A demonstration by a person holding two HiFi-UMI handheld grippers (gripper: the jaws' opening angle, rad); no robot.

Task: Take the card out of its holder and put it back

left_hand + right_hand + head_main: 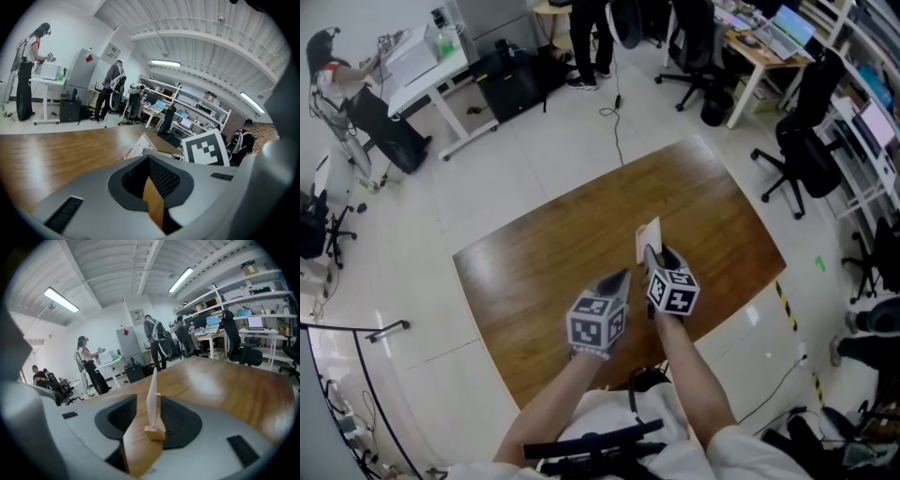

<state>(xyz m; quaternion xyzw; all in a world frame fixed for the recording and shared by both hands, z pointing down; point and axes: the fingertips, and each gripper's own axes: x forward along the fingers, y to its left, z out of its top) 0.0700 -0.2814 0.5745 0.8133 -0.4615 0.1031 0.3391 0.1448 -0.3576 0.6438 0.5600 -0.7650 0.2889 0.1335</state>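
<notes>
A white card (649, 236) stands upright in a small wooden holder (154, 432) on the brown table (544, 272). In the right gripper view the card (152, 390) is edge-on between the jaws, with a gap on each side. My right gripper (656, 255) is open around it, and its pads do not touch it. My left gripper (622, 277) hovers just left of the card. Its jaws (149, 172) are slightly apart with only table wood between them. The left gripper view shows the card (137, 147) beside the right gripper's marker cube (204, 147).
The table's far corner (698, 141) and right edge (769, 253) are near the card. Black office chairs (802, 155) and desks (759, 52) stand to the right. A white desk (422, 66) and people stand at the back left. A cable (617, 131) runs across the floor.
</notes>
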